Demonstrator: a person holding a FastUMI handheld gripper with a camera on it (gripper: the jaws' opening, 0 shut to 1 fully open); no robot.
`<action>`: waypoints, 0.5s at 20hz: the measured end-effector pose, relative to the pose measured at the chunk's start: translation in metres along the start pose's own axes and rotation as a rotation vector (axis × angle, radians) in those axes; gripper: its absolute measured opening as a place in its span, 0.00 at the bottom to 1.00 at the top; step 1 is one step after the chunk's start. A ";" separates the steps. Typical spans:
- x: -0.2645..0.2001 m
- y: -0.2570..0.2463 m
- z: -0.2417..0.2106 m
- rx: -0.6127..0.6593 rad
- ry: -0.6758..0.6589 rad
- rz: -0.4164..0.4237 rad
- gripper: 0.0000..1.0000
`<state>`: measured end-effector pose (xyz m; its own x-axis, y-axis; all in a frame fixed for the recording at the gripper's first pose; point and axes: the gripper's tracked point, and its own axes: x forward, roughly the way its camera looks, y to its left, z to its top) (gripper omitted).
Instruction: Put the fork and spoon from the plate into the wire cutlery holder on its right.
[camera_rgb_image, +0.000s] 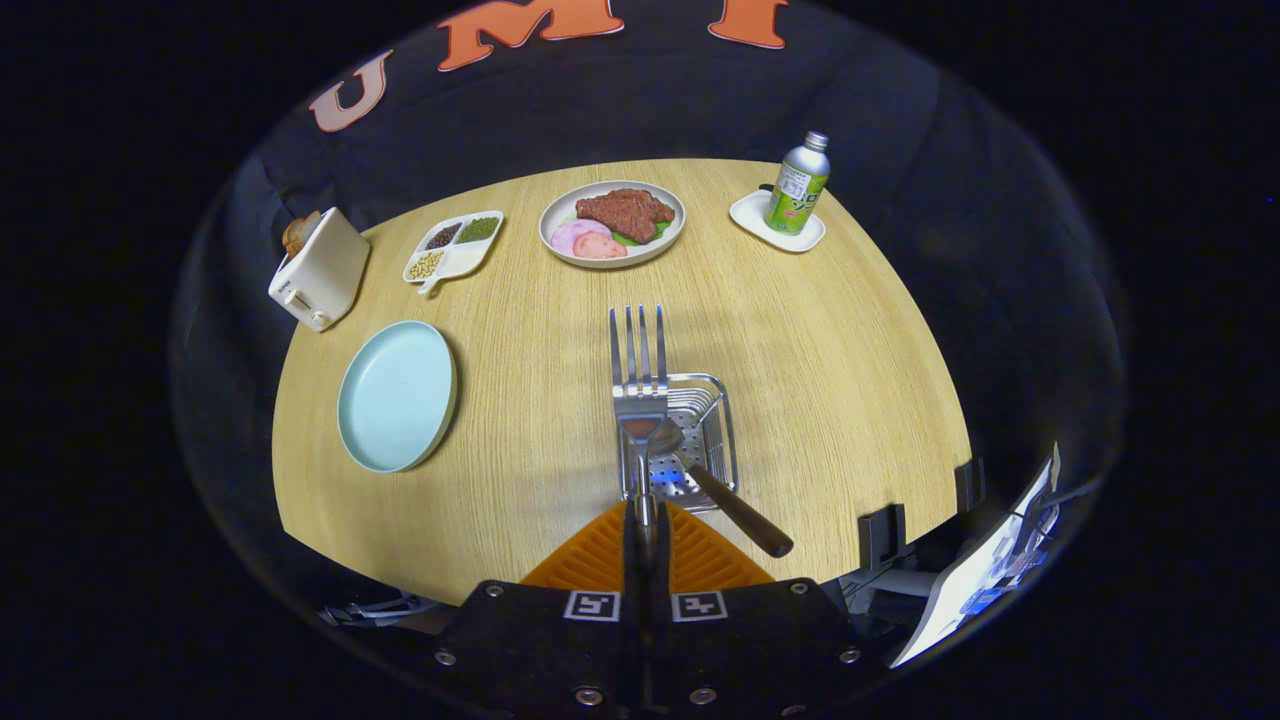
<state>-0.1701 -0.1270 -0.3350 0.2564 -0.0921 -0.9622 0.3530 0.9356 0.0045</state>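
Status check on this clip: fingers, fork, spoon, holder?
Fingers shut on fork, tines up above wire cutlery holder. Spoon already in holder, handle leaning out. Blue plate bare. Nothing in the way.

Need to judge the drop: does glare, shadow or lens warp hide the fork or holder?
Gripper view: even light, sharp focus; the fork, clamped in the gripper, is crisp, with a soft shadow on the table. Blue glint on the holder floor, its rim clear. Fisheye bends the table edge.
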 end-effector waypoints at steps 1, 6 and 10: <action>0.001 -0.002 -0.004 0.001 0.006 0.001 0.04; 0.005 -0.011 -0.001 -0.012 -0.020 -0.013 0.11; -0.003 -0.010 0.021 0.015 -0.093 0.015 0.14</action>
<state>-0.1557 -0.1434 -0.3261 0.3439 -0.1100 -0.9325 0.3614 0.9321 0.0234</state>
